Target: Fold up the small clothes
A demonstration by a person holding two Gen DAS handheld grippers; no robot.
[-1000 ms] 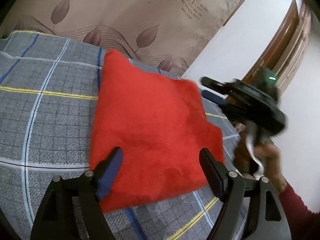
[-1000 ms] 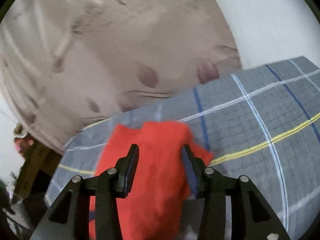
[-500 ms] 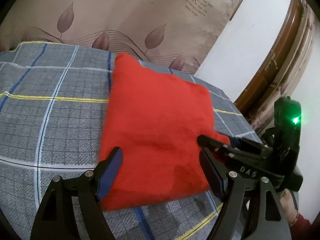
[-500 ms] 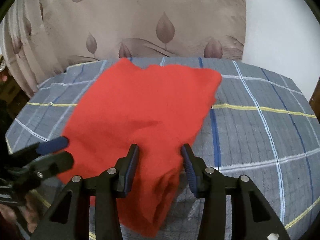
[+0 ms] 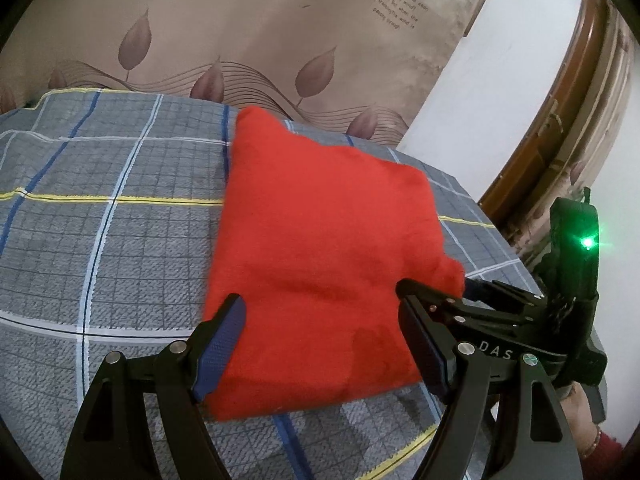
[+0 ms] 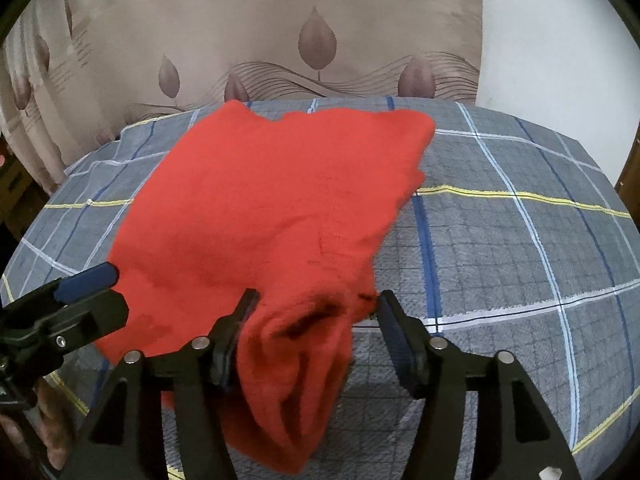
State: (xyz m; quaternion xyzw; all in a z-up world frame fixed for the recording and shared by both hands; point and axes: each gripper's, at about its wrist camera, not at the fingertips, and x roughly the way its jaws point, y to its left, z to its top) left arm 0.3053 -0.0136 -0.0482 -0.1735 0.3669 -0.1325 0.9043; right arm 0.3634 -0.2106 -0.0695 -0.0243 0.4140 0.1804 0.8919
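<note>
Red garment [image 6: 260, 208] on checked bedspread [image 6: 500, 240]; right gripper [image 6: 316, 332] gaped around its bunched near corner, left gripper [image 5: 320, 344] gaped empty above near edge; likely hazard: closing on bunched layers, skewing the fold.

The grey plaid bedsheet [image 6: 500, 248] lies bare to the right of the folded red fleece garment [image 6: 272, 200], giving open passage there. The left black two-finger gripper [image 6: 86, 294] crowds the garment's left edge. Behind, a beige leaf-patterned curtain [image 5: 260, 32] closes the far side.
</note>
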